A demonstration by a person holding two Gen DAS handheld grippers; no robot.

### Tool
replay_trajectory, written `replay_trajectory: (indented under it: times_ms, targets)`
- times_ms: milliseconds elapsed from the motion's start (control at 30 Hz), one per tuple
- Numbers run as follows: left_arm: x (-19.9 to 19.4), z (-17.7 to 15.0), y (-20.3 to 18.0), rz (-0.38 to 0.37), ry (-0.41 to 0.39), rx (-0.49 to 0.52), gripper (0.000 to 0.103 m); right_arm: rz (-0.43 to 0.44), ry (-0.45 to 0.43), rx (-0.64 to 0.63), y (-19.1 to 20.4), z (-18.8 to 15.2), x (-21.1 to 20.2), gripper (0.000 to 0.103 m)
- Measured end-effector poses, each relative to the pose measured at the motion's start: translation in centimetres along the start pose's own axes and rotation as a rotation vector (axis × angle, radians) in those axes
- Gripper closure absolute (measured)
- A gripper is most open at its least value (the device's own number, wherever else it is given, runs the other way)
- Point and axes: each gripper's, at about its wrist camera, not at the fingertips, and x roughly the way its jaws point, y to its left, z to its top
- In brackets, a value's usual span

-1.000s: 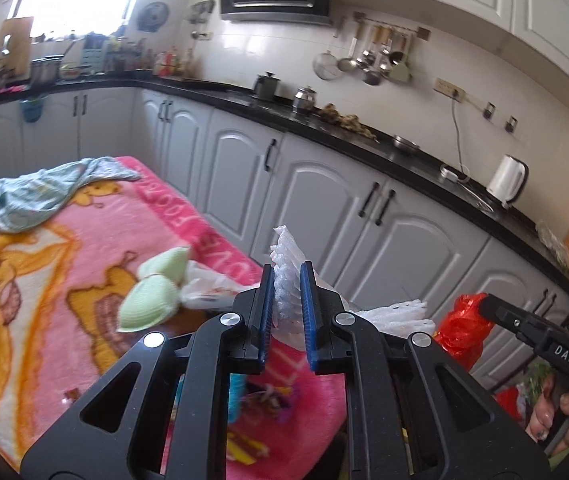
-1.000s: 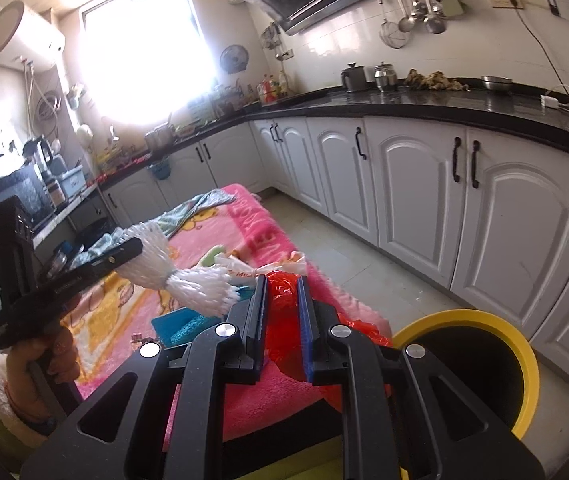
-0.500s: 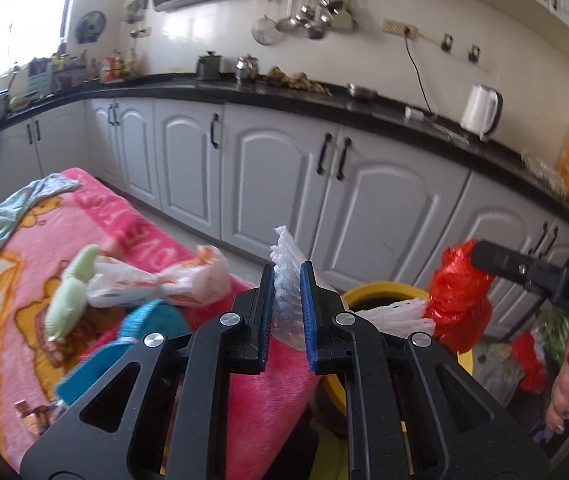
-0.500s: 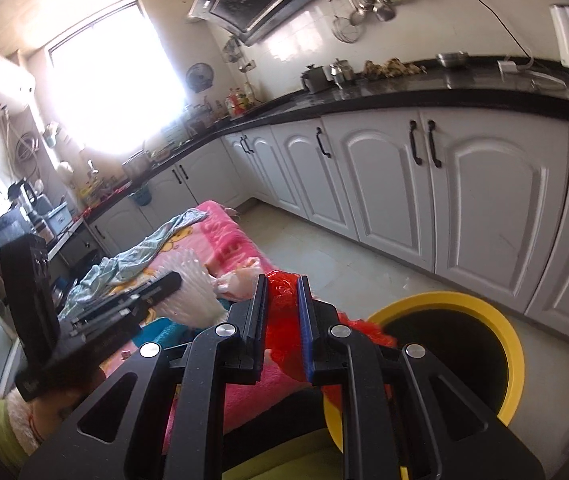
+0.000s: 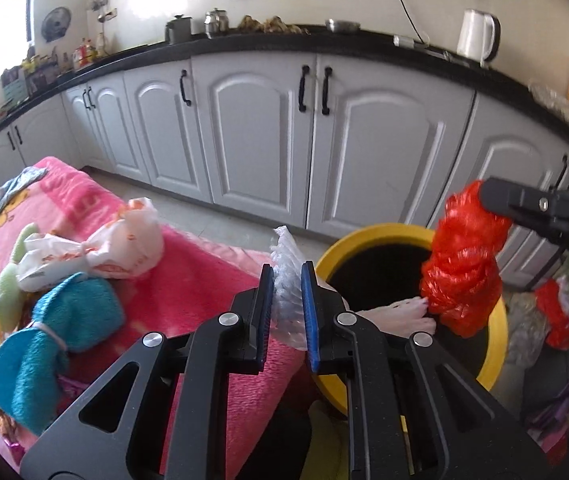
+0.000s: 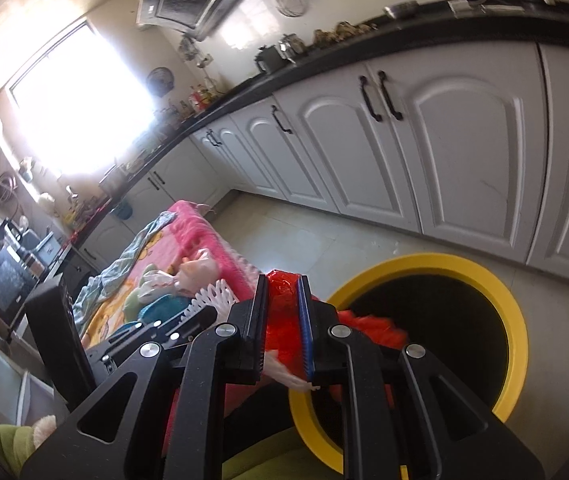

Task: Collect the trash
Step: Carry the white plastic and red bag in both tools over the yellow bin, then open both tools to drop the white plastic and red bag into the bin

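Trash in both grips: the right gripper [image 6: 281, 322] clamps a red bag [image 5: 462, 268] hanging directly over the yellow bin's [image 5: 496, 344] mouth, while the left gripper [image 5: 287, 304] pinches a white bag [image 5: 286, 280] at the bin's near rim, beside the bed's corner.

- A pink blanket [image 5: 212, 264] with cartoon prints covers what appears to be a bed, its near edge beside a yellow-rimmed bin [image 5: 496, 344] standing on the pale tiled floor [image 6: 304, 240].
- On the blanket lie a knotted white plastic bag [image 5: 96, 248] with orange print, a teal cloth bundle [image 5: 48, 340] tied at its middle just in front of it, and a pale green item [image 5: 8, 296] alongside.
- A light blue-green cloth [image 6: 124, 264] sprawls across the blanket's far end.
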Motion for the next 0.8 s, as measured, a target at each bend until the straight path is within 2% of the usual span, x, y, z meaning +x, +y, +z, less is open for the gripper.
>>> replay_trajectory:
  times_ms: [167,233,267,300,333,400,467,533,700,800]
  targets:
    - [1.3,-0.4,-1.4,-0.025,0.023,0.029,0.093,-0.028,0.018,0.042,-1.5,-0.3,0.5,0.087]
    - [1.4,-0.5,-1.6,-0.040,0.025,0.029,0.087,-0.045,0.017,0.057,-2.0,-0.4,0.5,0.086]
    - [1.3,-0.5,-1.7,-0.057,0.025,0.024,0.080,-0.052,0.017,0.063,-2.1,-0.3,0.5,0.086]
    - [1.2,-0.4,-1.7,-0.066,0.021,0.020,0.072,-0.061,0.015,0.068,-2.3,-0.4,0.4,0.083]
    - [1.0,-0.4,-1.7,-0.067,0.015,0.018,0.069,-0.068,0.007,0.073,-2.5,-0.3,0.3,0.075]
    - [0.6,-0.4,-1.6,-0.072,0.004,0.011,0.065,-0.083,-0.005,0.077,-2.8,-0.3,0.1,0.067]
    - [0.1,-0.3,-1.2,-0.069,-0.008,-0.004,0.060,-0.094,-0.019,0.076,-2.8,-0.2,-0.3,0.066]
    - [-0.3,-0.2,-0.7,-0.067,-0.017,-0.019,0.054,-0.106,-0.037,0.076,-2.8,-0.2,-0.7,0.056]
    - [-1.9,0.0,1.1,-0.060,-0.047,-0.075,0.034,-0.135,-0.080,0.053,-2.2,-0.2,-1.4,0.046]
    - [-2.6,0.1,2.0,-0.068,-0.056,-0.111,0.024,-0.153,-0.090,0.040,-1.7,-0.2,-1.4,0.036]
